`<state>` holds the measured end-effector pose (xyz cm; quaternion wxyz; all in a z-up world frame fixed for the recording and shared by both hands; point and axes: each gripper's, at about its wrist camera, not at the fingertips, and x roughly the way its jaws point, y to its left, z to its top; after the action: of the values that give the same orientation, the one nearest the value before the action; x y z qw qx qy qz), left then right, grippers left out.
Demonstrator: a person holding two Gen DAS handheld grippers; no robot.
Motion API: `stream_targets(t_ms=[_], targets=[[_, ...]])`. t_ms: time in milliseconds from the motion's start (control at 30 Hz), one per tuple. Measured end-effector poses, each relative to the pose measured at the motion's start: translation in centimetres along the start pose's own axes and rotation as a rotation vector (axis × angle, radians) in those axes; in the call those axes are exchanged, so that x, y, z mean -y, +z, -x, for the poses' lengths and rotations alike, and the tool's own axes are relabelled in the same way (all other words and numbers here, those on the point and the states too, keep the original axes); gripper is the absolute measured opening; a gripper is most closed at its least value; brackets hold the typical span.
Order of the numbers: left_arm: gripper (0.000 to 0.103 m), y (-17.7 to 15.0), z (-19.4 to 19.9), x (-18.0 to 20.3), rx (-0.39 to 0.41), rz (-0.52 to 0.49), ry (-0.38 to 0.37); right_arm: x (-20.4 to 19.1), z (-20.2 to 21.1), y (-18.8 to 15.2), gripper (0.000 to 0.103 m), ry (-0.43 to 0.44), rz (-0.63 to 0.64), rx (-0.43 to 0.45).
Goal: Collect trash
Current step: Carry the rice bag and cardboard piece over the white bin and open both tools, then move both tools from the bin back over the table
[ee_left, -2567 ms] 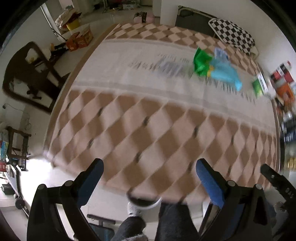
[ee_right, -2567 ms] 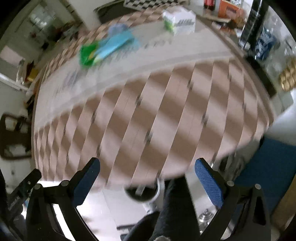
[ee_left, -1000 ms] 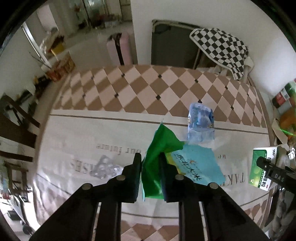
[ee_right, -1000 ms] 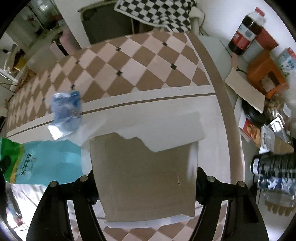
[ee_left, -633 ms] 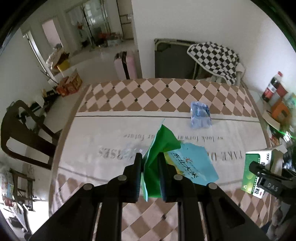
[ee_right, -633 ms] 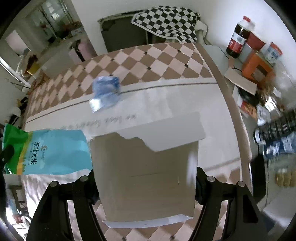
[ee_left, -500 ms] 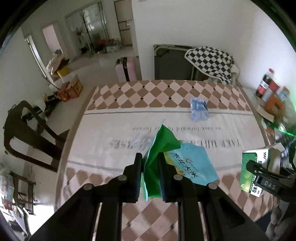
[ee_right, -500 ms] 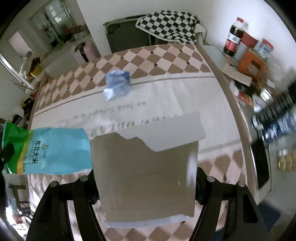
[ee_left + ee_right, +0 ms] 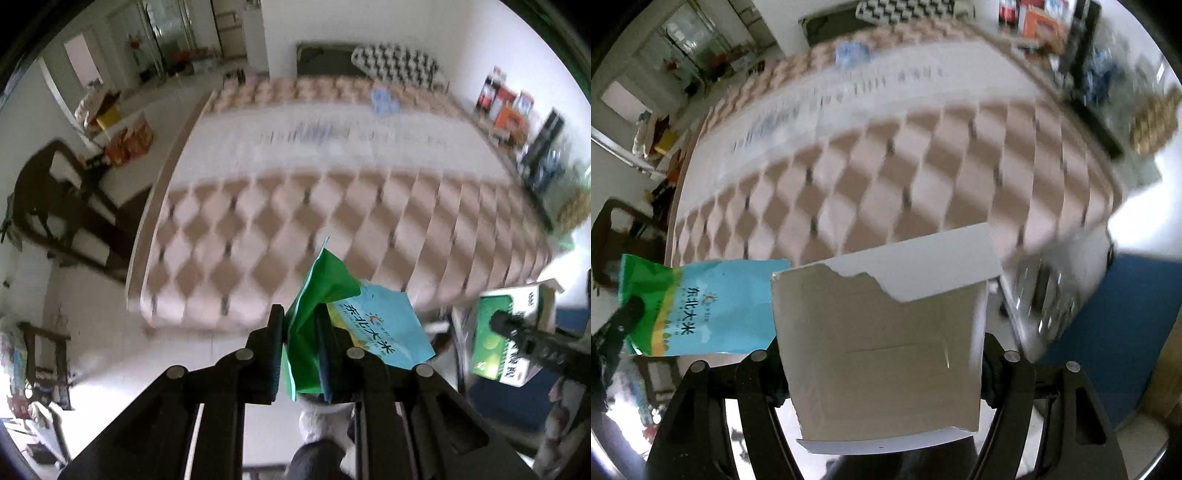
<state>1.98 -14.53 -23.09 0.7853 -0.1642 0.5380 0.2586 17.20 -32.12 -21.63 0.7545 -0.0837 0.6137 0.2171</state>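
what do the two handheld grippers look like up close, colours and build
Both are alike: the left gripper and right gripper have matte black plastic linkage arms joined by round silver rivets. The left's fingers carry blue pads. White lettering marks the right gripper's side, too blurred to read.

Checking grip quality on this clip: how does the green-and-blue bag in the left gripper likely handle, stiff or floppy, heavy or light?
The bag looks floppy: it creases where the left gripper pinches its green end. It is probably light and empty, since it juts out sideways flat instead of sagging. Its glossy film may be slippery, so a grip on one edge could slide.
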Motion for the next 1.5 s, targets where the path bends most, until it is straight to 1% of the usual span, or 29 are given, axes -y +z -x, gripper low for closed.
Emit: stream_targets(t_ms=[33,67,133,200,267,367,400,467,500,633,667,700,733,833,867,900,933,967,1000,1033,1067,1100,1167,1267,1300,1367,1400,1467,1500], targets=[[0.013,-1.6,-0.4,-0.5,-0.024,0.005,0.008,0.2,-0.4,-1.7,0.075,0.000,0.001,-0.018],[0.013,-3.3,-1.4,-0.9,-0.065,0.012,0.015,0.4,-1.2,-3.6,0.075,-0.002,0.006,-0.045],[0.013,-5.3,-3.2,-1.3,-0.119,0.030,0.029,1.0,-2.6,-6.1,0.075,-0.006,0.006,-0.085],[0.013,-7.6,-6.5,-1.5,-0.184,0.060,0.040,1.9,-5.3,-8.7,0.075,-0.011,-0.006,-0.147],[0.014,-9.0,-9.5,-1.4,-0.216,0.084,0.046,2.7,-7.9,-10.1,0.075,-0.016,-0.015,-0.187],[0.014,-10.6,-16.2,-0.8,-0.277,0.125,0.042,4.2,-14.1,-12.3,0.075,-0.023,-0.028,-0.242],[0.014,-11.1,-19.6,-0.5,-0.300,0.138,0.043,4.5,-15.9,-12.5,0.075,-0.023,-0.031,-0.257],[0.015,-12.0,-23.9,-0.1,-0.333,0.148,0.037,5.0,-20.0,-13.2,0.075,-0.021,-0.037,-0.280],[0.015,-12.6,-26.9,0.1,-0.362,0.162,0.021,5.4,-22.9,-13.5,0.075,-0.016,-0.042,-0.299],[0.018,-15.0,-36.5,0.7,-0.444,0.186,-0.011,6.0,-32.0,-14.5,0.075,0.003,-0.046,-0.342],[0.019,-15.6,-38.9,0.9,-0.471,0.192,-0.038,5.9,-33.9,-14.6,0.075,0.005,-0.042,-0.348],[0.020,-16.1,-40.0,1.0,-0.488,0.193,-0.057,6.1,-36.5,-15.1,0.075,0.009,-0.041,-0.356],[0.020,-16.8,-42.1,1.2,-0.517,0.198,-0.079,6.2,-38.3,-15.4,0.075,0.018,-0.045,-0.366],[0.022,-18.3,-44.7,1.1,-0.562,0.204,-0.117,6.4,-43.3,-16.3,0.076,0.042,-0.068,-0.398],[0.030,-18.7,-45.2,1.1,-0.576,0.204,-0.125,6.3,-44.9,-16.4,0.076,0.051,-0.071,-0.409],[0.043,-19.2,-45.7,1.1,-0.581,0.199,-0.123,6.3,-46.2,-16.7,0.077,0.058,-0.076,-0.419],[0.053,-19.3,-45.5,0.4,-0.576,0.202,-0.120,6.3,-47.3,-17.0,0.078,0.065,-0.082,-0.428],[0.076,-19.4,-45.5,0.1,-0.571,0.206,-0.120,6.2,-48.4,-17.3,0.080,0.080,-0.086,-0.440],[0.090,-19.7,-45.3,-0.2,-0.567,0.214,-0.114,6.0,-49.3,-17.5,0.082,0.092,-0.089,-0.455],[0.094,-19.8,-45.0,-0.6,-0.565,0.219,-0.106,6.0,-49.8,-17.7,0.083,0.112,-0.095,-0.469],[0.097,-20.1,-44.8,-1.1,-0.567,0.221,-0.104,5.8,-50.5,-18.1,0.089,0.140,-0.100,-0.488],[0.098,-20.3,-44.4,-1.4,-0.572,0.221,-0.092,5.7,-51.0,-18.4,0.102,0.155,-0.101,-0.500],[0.098,-20.5,-44.2,-2.3,-0.566,0.217,-0.071,5.3,-51.1,-18.8,0.103,0.179,-0.096,-0.502],[0.098,-20.5,-42.4,-3.2,-0.533,0.207,-0.034,4.4,-50.3,-19.5,0.103,0.145,-0.046,-0.491],[0.098,-20.6,-42.2,-3.3,-0.524,0.201,-0.024,4.1,-50.0,-19.7,0.103,0.118,-0.015,-0.488],[0.098,-20.5,-41.2,-3.1,-0.502,0.170,0.032,3.6,-49.2,-19.8,0.103,0.061,0.035,-0.481],[0.098,-20.4,-40.9,-3.2,-0.496,0.158,0.040,3.4,-48.6,-19.8,0.103,0.010,0.075,-0.472],[0.098,-20.3,-40.2,-2.8,-0.496,0.138,0.041,2.8,-48.0,-19.8,0.103,-0.052,0.120,-0.455],[0.098,-20.2,-39.8,-2.6,-0.494,0.126,0.047,2.5,-47.5,-19.9,0.103,-0.098,0.148,-0.441]])
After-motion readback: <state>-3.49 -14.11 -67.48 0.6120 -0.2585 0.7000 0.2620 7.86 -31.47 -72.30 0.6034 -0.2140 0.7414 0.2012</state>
